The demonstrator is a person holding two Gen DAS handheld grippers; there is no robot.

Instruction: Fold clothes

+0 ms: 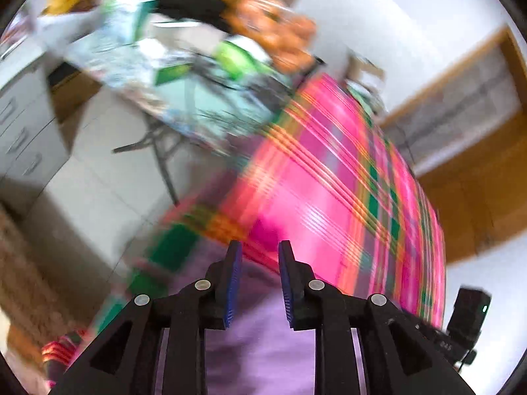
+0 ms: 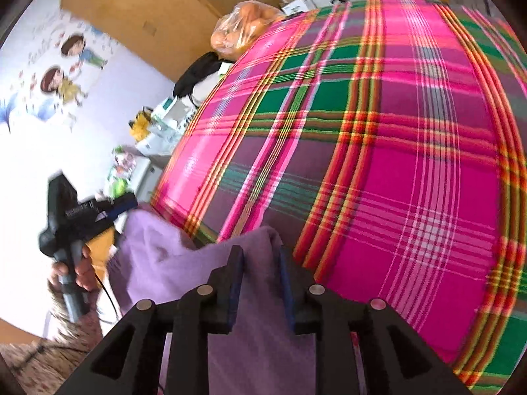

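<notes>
A purple garment hangs stretched between my two grippers, over the near edge of a pink, green and orange plaid blanket. My right gripper is shut on a bunched fold of it that rises to the fingertips. My left gripper, held by a hand, grips the garment's far corner at the left. In the blurred left wrist view the left gripper has the purple garment running up between its blue pads, with the plaid blanket beyond.
A clear bag of orange things and a black item lie at the blanket's far edge. A patterned board on metal legs and grey drawers stand to the left. A large brown box is against the wall.
</notes>
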